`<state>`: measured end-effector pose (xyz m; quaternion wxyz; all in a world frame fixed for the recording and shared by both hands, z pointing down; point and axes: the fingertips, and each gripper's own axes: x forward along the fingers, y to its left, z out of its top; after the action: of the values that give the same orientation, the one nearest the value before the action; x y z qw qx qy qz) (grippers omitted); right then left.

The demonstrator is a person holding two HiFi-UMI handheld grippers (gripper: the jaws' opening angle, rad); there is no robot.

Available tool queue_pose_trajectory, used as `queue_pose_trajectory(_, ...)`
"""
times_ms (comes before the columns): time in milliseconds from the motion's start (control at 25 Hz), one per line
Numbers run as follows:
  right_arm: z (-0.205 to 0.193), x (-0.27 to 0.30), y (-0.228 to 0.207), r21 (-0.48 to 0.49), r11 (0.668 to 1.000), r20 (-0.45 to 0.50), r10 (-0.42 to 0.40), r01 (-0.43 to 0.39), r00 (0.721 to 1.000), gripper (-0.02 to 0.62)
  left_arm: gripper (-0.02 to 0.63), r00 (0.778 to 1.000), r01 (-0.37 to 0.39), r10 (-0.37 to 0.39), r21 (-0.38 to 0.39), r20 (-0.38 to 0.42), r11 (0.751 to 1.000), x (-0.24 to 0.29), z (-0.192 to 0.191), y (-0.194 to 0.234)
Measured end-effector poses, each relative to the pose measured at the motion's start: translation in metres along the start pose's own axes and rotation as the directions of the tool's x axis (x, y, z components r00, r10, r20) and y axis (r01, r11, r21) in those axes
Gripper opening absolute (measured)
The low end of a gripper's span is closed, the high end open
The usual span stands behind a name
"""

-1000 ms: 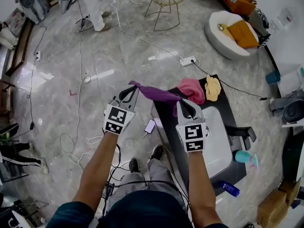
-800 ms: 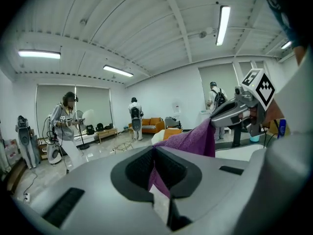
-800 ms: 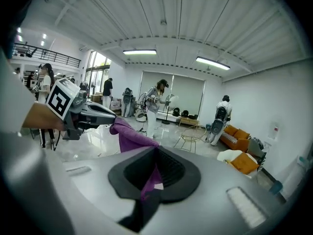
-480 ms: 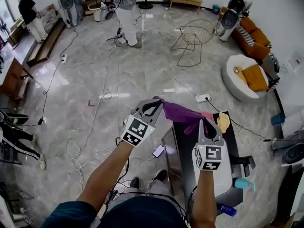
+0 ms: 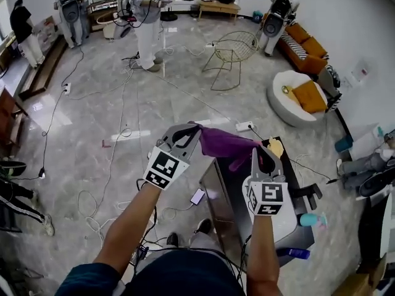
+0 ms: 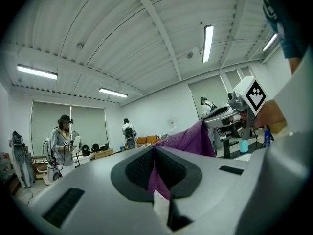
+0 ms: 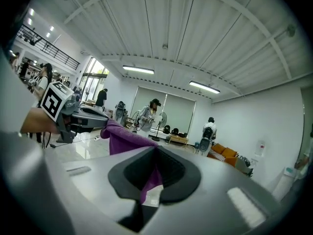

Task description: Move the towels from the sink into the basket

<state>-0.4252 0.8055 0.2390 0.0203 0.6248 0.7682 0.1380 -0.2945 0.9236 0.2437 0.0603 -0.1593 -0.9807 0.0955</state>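
Observation:
A purple towel (image 5: 223, 142) hangs stretched in the air between my two grippers, above the far end of a black table (image 5: 216, 187). My left gripper (image 5: 192, 128) is shut on its left corner, and in the left gripper view the cloth (image 6: 190, 140) runs out from the shut jaws (image 6: 153, 151). My right gripper (image 5: 258, 151) is shut on the other end; purple cloth (image 7: 123, 136) leaves its jaws (image 7: 156, 153) too. A yellow towel (image 5: 275, 146) lies on the table's far end. The white sink (image 5: 290, 222) sits right of my right forearm. A gold wire basket (image 5: 231, 49) stands far off on the floor.
A teal bottle (image 5: 309, 219) and a blue bottle (image 5: 292, 253) lie at the table's near right. A phone (image 5: 197, 196) and several cables lie on the marble floor. A person (image 5: 145, 23) stands at the far side. A white pouffe with an orange cushion (image 5: 300, 95) sits at right.
Both grippers have carried the purple towel up and away from the table. The view has tilted up over the room. The pink towel on the table's end is no longer visible.

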Motion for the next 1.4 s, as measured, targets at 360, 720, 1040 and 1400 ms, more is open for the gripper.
queue_pose_trajectory(360, 0.015, -0.077, -0.013, -0.001, 0.99, 0.012, -0.141, 0.141, 0.99, 0.023, 0.014, 0.99, 0.119, -0.12, 0.025, 0.078, 0.993, -0.018, 0.031, -0.051)
queue_pose_trajectory(720, 0.009, -0.161, -0.038, 0.013, 0.963, 0.0, -0.269, 0.269, 0.963, 0.022, 0.014, 0.963, 0.235, -0.239, 0.046, 0.123, 0.971, -0.021, 0.055, -0.123)
queue_pose_trajectory(1040, -0.011, -0.254, -0.062, 0.035, 0.935, -0.017, -0.351, 0.352, 0.936, 0.023, 0.014, 0.938, 0.314, -0.321, 0.074, 0.129, 0.946, -0.024, 0.074, -0.209)
queue_pose_trajectory(1400, -0.053, -0.384, -0.09, 0.061, 0.894, -0.055, -0.441, 0.444, 0.896, 0.022, 0.014, 0.894, 0.411, -0.423, 0.106, 0.145, 0.905, -0.041, 0.094, -0.341)
